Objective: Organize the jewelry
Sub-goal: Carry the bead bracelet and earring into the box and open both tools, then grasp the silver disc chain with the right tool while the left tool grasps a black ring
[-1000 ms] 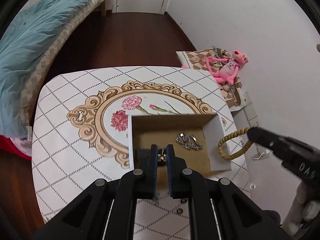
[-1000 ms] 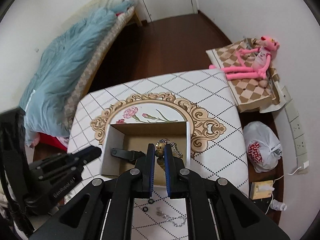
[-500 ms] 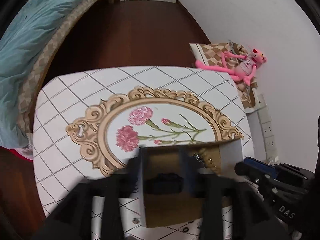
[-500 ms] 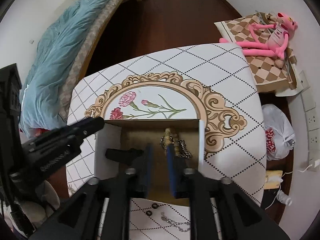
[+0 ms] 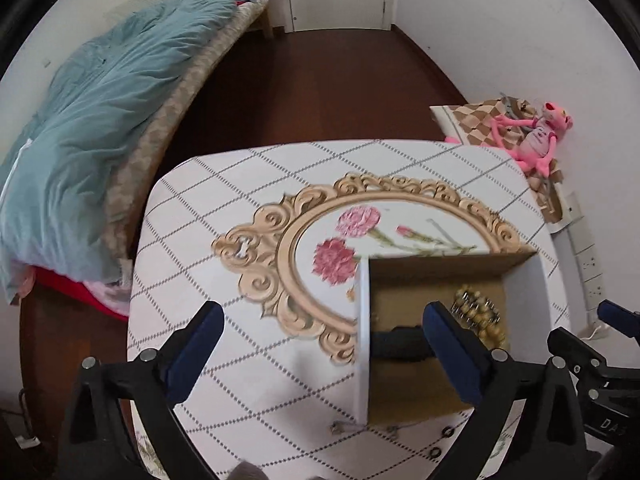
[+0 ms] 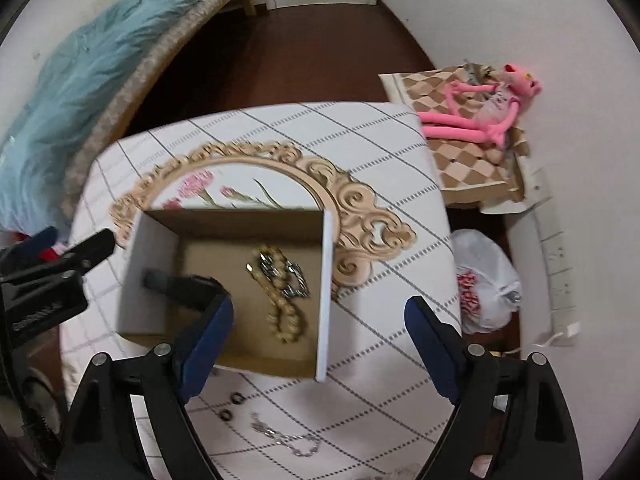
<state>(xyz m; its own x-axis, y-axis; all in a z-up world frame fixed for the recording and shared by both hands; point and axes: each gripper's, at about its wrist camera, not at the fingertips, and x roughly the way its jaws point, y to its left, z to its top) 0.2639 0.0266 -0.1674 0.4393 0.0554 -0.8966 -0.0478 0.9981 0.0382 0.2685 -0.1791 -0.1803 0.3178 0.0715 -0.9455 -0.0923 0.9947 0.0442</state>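
Only right wrist shows silver chain (image 6: pixel 286 438) (outside box (image 6: pixel 326 300)).

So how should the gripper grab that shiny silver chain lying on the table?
The silver chain lies flat and loosely curved on the tablecloth, in front of the box. Probably best to come straight down with the open right gripper, which is nearest, and pinch a bunched bit near its middle, fingers across the links, so it lifts without slipping.
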